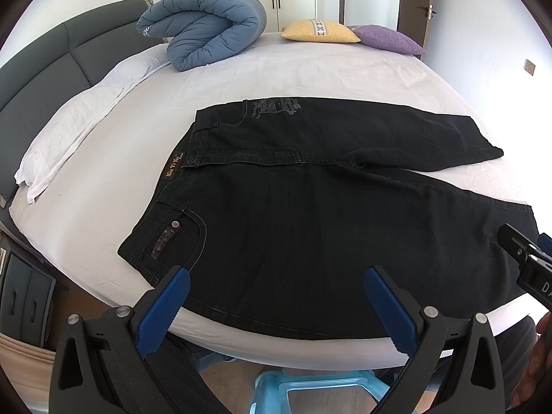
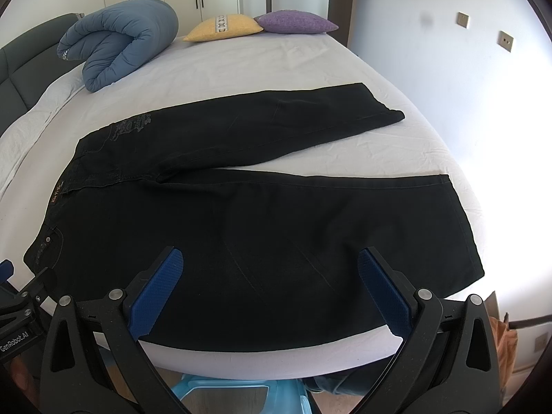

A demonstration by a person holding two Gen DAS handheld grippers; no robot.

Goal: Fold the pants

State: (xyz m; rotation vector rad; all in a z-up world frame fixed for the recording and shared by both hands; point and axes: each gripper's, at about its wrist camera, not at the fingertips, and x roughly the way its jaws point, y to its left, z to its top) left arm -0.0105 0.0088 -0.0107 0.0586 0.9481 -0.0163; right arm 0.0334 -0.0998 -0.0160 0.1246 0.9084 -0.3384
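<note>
Left gripper (image 1: 276,286) wide apart (empty), over pants (image 1: 310,214)

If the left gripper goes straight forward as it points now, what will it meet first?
Most likely the black pants: the open left gripper points at the near leg by the bed edge, with nothing between, though depth is unclear.

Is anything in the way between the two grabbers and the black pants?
Nothing visible is. The left gripper and right gripper are both open right above the pants, which lie flat on the bed. The blue quilt and cushions sit far behind.
</note>
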